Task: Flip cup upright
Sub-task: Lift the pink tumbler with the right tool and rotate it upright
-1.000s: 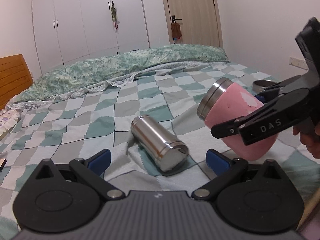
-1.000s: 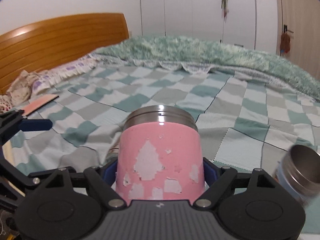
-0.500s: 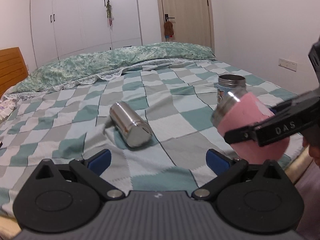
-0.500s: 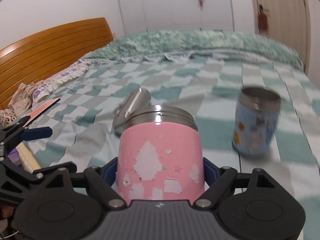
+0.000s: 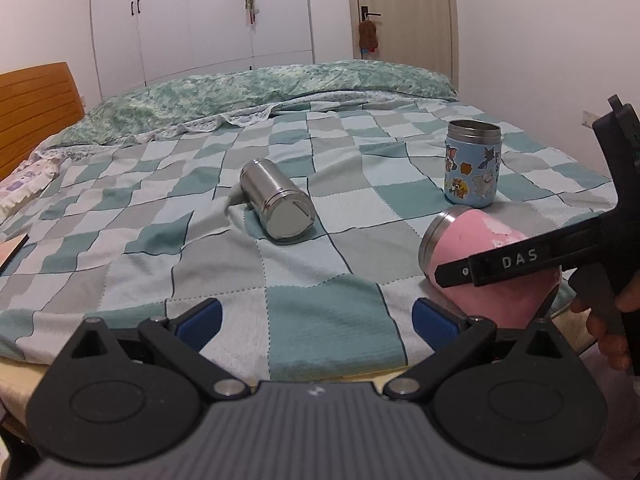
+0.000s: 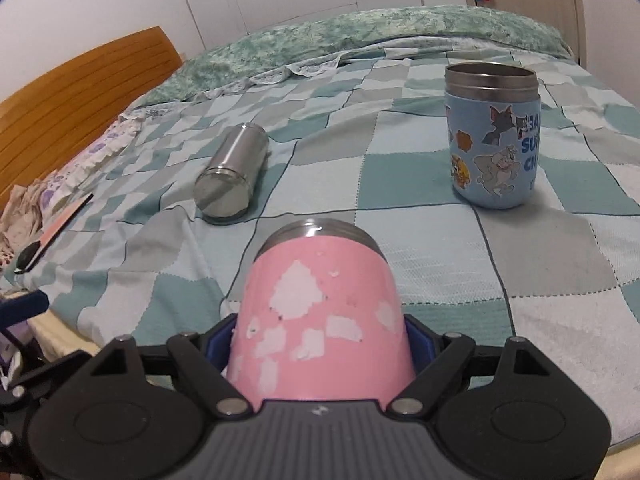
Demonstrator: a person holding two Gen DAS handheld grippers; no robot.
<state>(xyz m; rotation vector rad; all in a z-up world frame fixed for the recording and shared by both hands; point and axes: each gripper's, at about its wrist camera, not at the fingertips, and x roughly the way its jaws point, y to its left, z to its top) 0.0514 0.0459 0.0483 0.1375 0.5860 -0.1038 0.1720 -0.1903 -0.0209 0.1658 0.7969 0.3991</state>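
Note:
My right gripper (image 6: 320, 340) is shut on a pink cup (image 6: 320, 312) with worn white patches and a steel rim. The cup is tilted, rim pointing away, near the bed's front edge. In the left wrist view the pink cup (image 5: 480, 252) shows at the right, clamped by the right gripper's black finger (image 5: 516, 260). A plain steel cup (image 5: 276, 204) lies on its side mid-bed; it also shows in the right wrist view (image 6: 232, 172). My left gripper (image 5: 316, 316) is open and empty at the bed's front edge.
A blue cartoon-sticker cup (image 5: 472, 168) stands upright at the right, also in the right wrist view (image 6: 494, 136). The checked bedspread (image 5: 200, 216) covers the bed. A wooden headboard (image 6: 80, 92) is at the left. A flat pink-and-black item (image 6: 56, 232) lies near the left edge.
Both grippers have pulled back toward the bed's front edge. The pink cup has come down lower and tilted further forward in the right gripper. The steel cup has not moved.

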